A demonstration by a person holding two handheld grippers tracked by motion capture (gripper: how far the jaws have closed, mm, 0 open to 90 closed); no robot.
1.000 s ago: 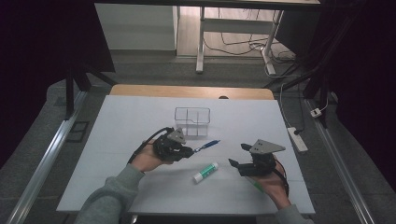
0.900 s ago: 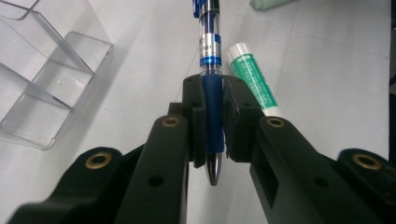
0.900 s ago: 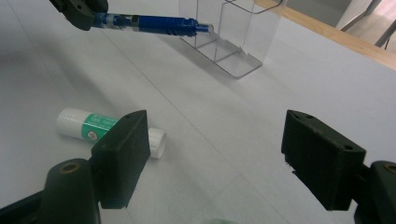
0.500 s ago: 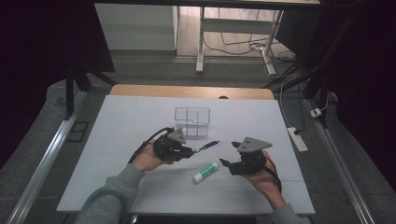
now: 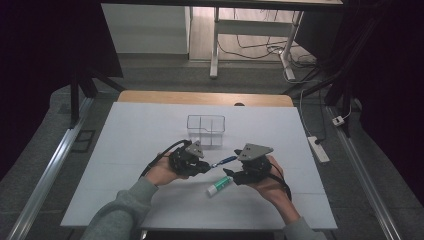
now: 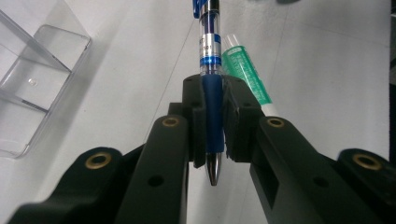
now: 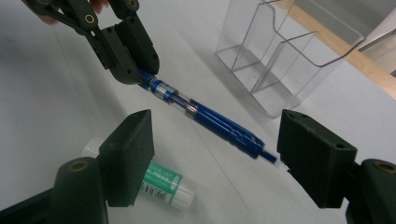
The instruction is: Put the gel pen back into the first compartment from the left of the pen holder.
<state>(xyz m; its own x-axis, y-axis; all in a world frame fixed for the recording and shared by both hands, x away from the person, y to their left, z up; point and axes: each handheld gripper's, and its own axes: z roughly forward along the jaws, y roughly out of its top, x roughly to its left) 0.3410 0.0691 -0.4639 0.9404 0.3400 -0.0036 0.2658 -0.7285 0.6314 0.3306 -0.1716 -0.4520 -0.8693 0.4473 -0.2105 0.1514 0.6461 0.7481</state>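
The left claw (image 6: 215,135), clamped on the pen (image 7: 205,116), hides its grip; right claw (image 7: 210,158) gapes around its clip end, glue stick (image 7: 159,179) beneath.

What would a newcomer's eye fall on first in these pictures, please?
A blue pen held level between the two hands: the left gripper is shut on its grip end, while the right gripper's open jaws flank its clip end. Beneath lies a green-labelled tube; behind stands a clear divided organiser.
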